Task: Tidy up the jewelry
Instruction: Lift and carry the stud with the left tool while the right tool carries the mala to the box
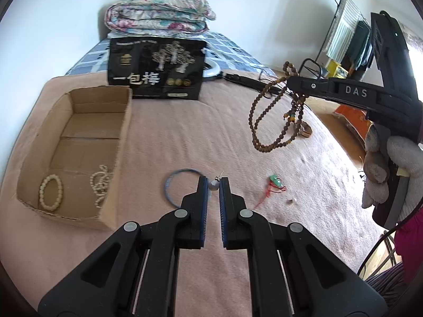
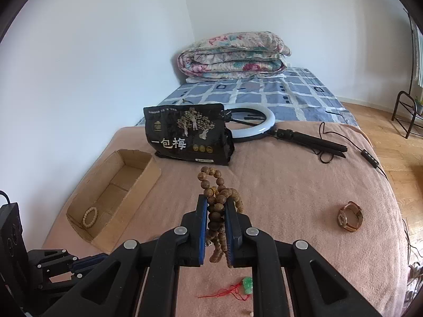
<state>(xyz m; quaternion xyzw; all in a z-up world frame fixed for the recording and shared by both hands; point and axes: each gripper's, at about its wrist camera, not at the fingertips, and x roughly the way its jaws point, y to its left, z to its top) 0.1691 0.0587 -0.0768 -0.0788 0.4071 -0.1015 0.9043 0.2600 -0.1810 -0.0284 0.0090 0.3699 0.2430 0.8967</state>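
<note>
Both grippers loaded, box waiting at the left
Left gripper point(image 1: 213, 185) pinches a pearl earring point(image 1: 213, 185) near the blanket; right gripper point(image 2: 216, 206) clamps wooden beads point(image 1: 267, 121) aloft, loops dangling clear, presumably bound for the cardboard box point(image 1: 116, 174)

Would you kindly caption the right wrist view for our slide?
Right gripper clamps a wooden bead necklace above the pink blanket.
</note>
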